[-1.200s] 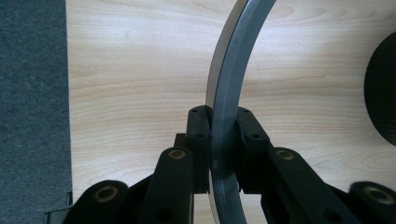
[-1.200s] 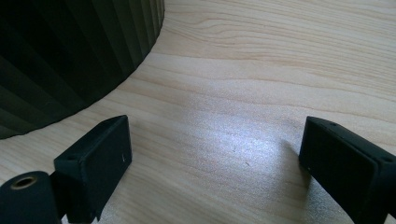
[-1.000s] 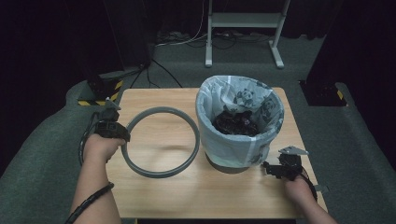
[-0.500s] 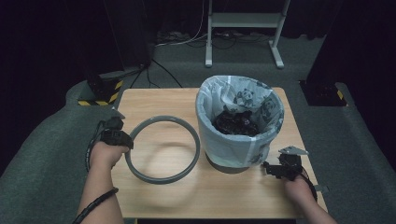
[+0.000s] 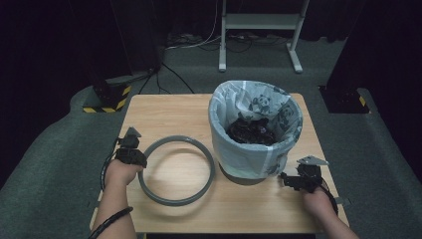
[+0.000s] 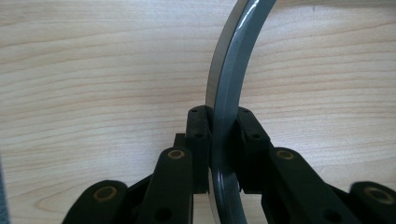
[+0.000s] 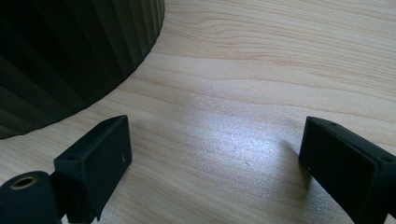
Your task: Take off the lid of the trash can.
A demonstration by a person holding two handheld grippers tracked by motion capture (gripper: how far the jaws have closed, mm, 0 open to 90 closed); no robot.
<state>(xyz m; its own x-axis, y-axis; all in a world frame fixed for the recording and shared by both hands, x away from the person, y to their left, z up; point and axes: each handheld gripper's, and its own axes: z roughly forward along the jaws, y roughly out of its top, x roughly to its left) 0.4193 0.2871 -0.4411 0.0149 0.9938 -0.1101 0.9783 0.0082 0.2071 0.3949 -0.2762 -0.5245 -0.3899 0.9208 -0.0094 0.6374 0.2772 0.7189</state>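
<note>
A: We have the left gripper (image 5: 130,155) pinching the grey ring (image 5: 176,170) on its outer left edge; its fingers (image 6: 198,140) press the rim from both sides. The ring lies on the table (image 5: 164,112) just left of the lined bin (image 5: 256,132), apart from it.

B: And our right gripper (image 5: 298,180) sits at the bin's right foot with its fingers (image 7: 93,161) spread wide, nothing between them.

A: The risk we see is the thin rim. We grip it at one spot only, so if we lift it the ring may swing down or twist out of the pads.

B: Agreed. And if we carry it toward the bin, the free side could snag the liner's (image 5: 234,107) folded edge and drag it loose, or nudge the bin itself.

A: Our open right gripper steadies nothing yet, so a knock could shift the bin toward the table's edge.
</note>
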